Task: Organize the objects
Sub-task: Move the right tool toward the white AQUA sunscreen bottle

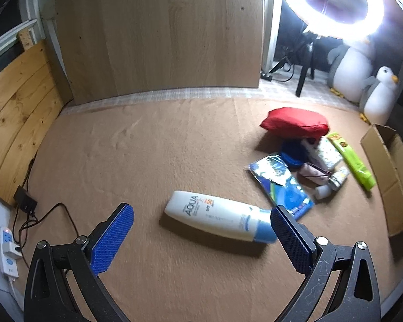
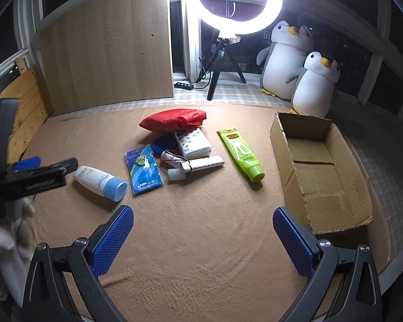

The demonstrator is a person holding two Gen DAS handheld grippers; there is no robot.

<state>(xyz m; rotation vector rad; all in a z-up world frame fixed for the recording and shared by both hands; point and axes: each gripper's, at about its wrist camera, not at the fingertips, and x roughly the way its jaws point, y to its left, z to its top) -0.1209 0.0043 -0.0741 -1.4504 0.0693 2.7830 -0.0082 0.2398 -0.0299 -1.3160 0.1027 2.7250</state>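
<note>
- Left gripper (image 1: 201, 230): jaws spread wide, nothing between the blue pads. The white bottle (image 1: 215, 216) with a blue cap lies on its side just ahead of them, not touched, cap end near the right pad.
- Right gripper (image 2: 202, 230): jaws equally wide, empty, over bare brown carpet (image 2: 201, 241), well short of the clutter.
- Only the right view shows the cardboard box (image 2: 322, 171) whole: open top, nothing inside, sitting to the right of the pile. Left view clips it at the frame edge.
- Only the right view shows the left gripper from outside, at far left just beside the bottle base, with a gloved hand (image 2: 10, 230) below it, blurred.
- Only the left view shows a power strip (image 1: 8, 252) and black cables at lower left, by the wooden plank wall (image 1: 18, 102).
- Pile between bottle and box: red pouch (image 2: 174, 120) at the back, blue flat packet (image 2: 143, 169), tissue pack (image 2: 193, 142), green tube (image 2: 241, 153) lying apart on the box side, slim white tube (image 2: 201, 163).
- Hard to read: a dark blue item under the red pouch is mostly covered. Small pinkish item with a cord, can't identify. Left view smears the pile with motion blur.
- Room: lit ring light (image 2: 239, 2) on a tripod, two plush penguins (image 2: 301, 64) behind the box, tall wood panel (image 2: 107, 45) at the back, dark windows.
</note>
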